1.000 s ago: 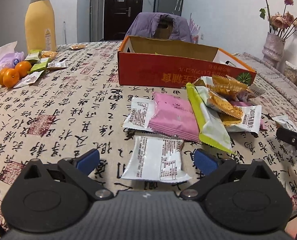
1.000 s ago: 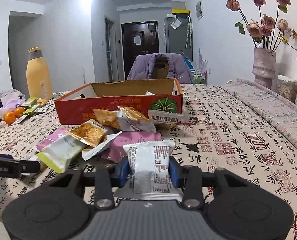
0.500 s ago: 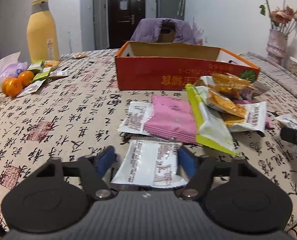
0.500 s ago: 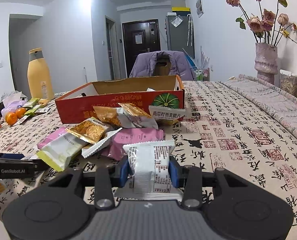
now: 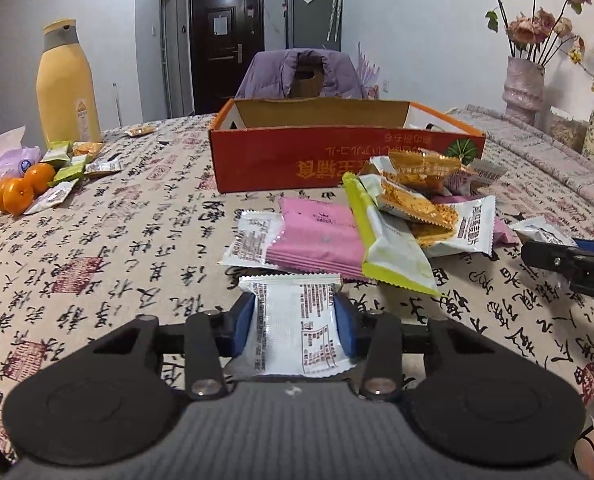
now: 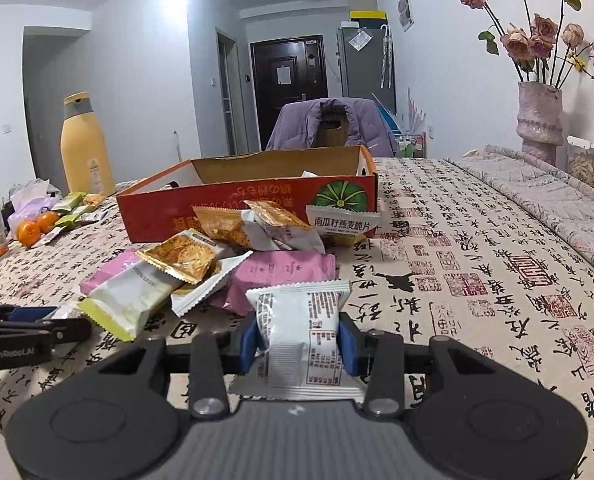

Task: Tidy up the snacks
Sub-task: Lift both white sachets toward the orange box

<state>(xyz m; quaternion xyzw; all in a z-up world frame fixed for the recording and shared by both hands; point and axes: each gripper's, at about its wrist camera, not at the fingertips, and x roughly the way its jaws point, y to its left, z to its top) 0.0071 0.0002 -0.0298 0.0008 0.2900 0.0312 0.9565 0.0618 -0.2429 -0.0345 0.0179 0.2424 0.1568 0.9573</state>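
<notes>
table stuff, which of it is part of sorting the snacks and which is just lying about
Part of the job:
- white packet between the closing left claw
- white snack packet held in the right claw
- loose snack pile
- orange box

Just lying about:
- yellow bottle
- oranges
- flower vase

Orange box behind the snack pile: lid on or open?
Open. The orange box has no lid on top: its brown cardboard inner walls show in both views, and a white packet corner peeks above its front wall.

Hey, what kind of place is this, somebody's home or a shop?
Most likely a home's living or dining room: a cloth-covered table, a jacket-draped chair, a vase of dried roses and a dark entry door.
</notes>
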